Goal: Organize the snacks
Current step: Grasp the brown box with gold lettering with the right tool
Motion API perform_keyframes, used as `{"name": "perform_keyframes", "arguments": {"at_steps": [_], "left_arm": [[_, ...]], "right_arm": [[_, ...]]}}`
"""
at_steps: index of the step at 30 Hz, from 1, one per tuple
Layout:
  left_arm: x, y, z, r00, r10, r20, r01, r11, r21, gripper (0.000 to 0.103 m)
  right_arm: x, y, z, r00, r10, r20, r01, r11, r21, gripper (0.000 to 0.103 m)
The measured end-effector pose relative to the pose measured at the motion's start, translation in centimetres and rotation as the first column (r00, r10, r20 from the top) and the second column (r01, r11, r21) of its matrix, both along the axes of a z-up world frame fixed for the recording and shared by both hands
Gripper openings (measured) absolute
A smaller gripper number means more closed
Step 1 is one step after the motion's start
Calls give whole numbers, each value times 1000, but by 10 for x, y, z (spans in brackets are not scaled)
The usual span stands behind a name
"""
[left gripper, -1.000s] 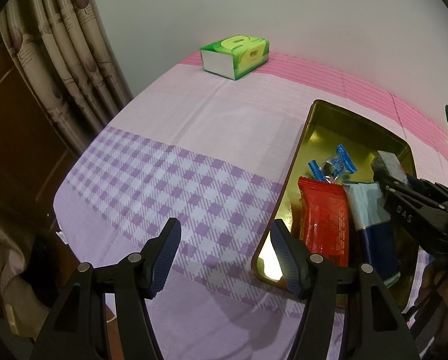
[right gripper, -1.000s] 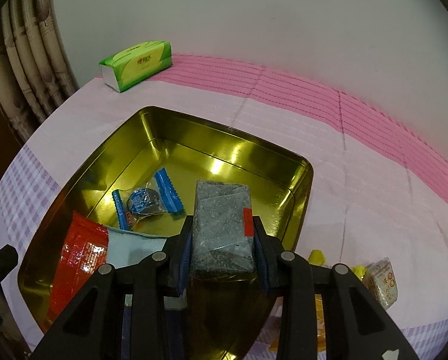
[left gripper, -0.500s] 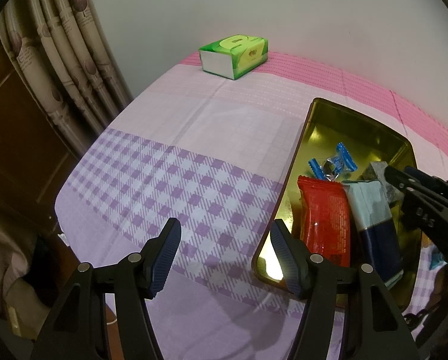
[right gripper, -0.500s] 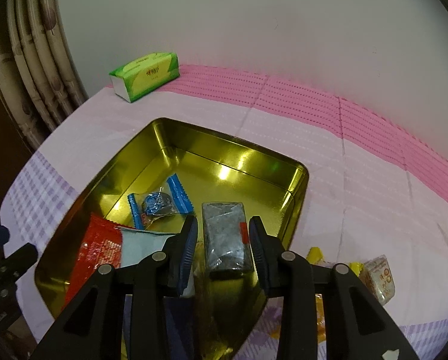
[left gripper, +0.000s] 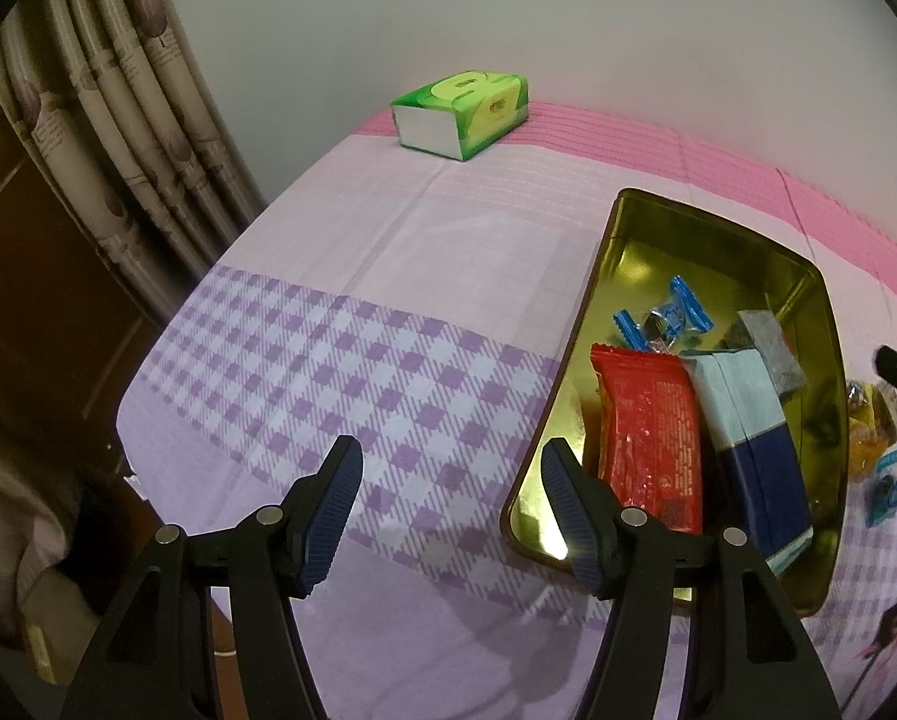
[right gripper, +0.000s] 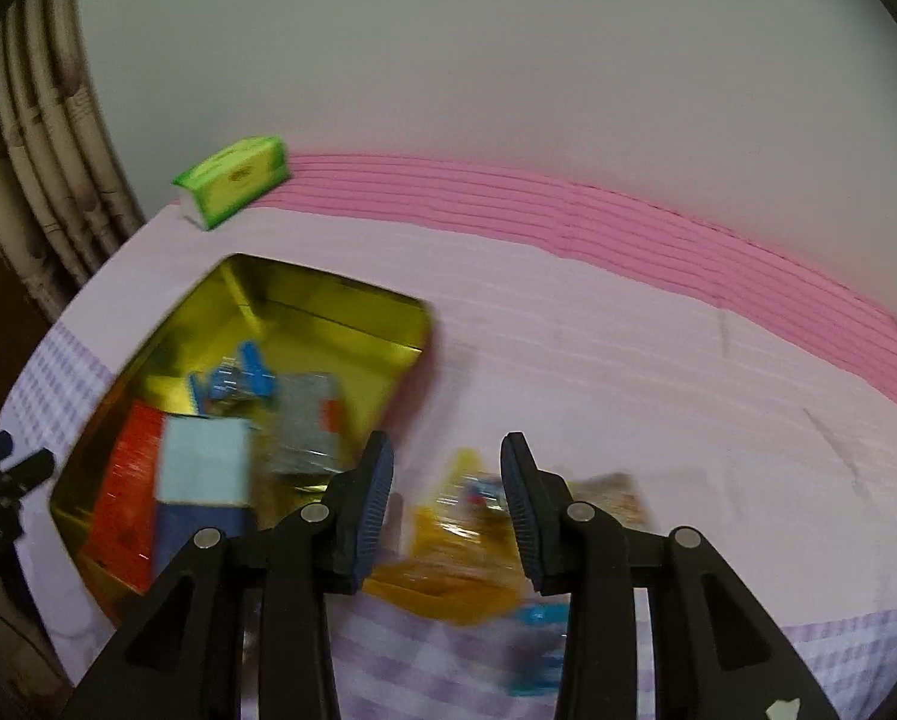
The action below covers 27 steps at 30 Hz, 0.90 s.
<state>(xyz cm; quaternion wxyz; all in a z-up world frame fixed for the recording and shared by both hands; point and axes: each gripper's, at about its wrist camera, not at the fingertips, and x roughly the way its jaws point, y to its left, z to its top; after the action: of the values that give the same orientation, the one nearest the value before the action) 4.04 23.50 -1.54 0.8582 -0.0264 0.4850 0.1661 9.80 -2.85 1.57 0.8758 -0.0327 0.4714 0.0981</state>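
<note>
My right claw (right gripper: 446,501) is spread open with nothing in it, hanging over the loose snack pile (right gripper: 478,534) that sits just outside the gold tin (right gripper: 334,306), on its right side. The right camera is smeared with blur, so I can't tell the wrappers apart, only yellow-orange stuff and a blue bit closest to me. That's my main worry: going in on a jumbled heap with a blurry view, the pads could pinch two wrappers at once or only a corner, and crinkly film slips. Coming in close to the tin, the left pad could also clip the rim and shove the whole tin along the cloth.

My left claw (left gripper: 451,519) is open and empty too, parked at the tin's near left corner, the right pad looking right at the rim, though I can't tell if it touches. A nudge there would slide the tin.

Inside the tin, nearest me, the red packet (left gripper: 649,429) and the blue box (left gripper: 754,438) lie flat side by side, long axes running front to back along the tin. Behind the box lies the grey packet (left gripper: 769,354), angled slightly. Furthest in is the blue-wrapped candy (left gripper: 664,321), twisted ends pointing out diagonally.

Way past the tin, a green tissue pack (left gripper: 463,111) sits near the wall.
</note>
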Motion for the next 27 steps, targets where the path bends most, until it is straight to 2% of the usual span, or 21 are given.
{"name": "perform_keyframes", "arguments": {"at_steps": [6,11,27], "left_arm": [[1,-3,0,1000,-9,-5,9,1000,4,63],[2,-5,-1,1000,-13,-9,13,1000,3,63],[4,-19,-5,997,-75,-21,75,997,15,63]], "right_arm": [[2,-53,-7,998,-51,-22,50,998,-30,38],[0,-77,-18,998,-48,-46,46,998,-44,38],[12,-70,-55,993,41,-113,-47,998,-53,37]]}}
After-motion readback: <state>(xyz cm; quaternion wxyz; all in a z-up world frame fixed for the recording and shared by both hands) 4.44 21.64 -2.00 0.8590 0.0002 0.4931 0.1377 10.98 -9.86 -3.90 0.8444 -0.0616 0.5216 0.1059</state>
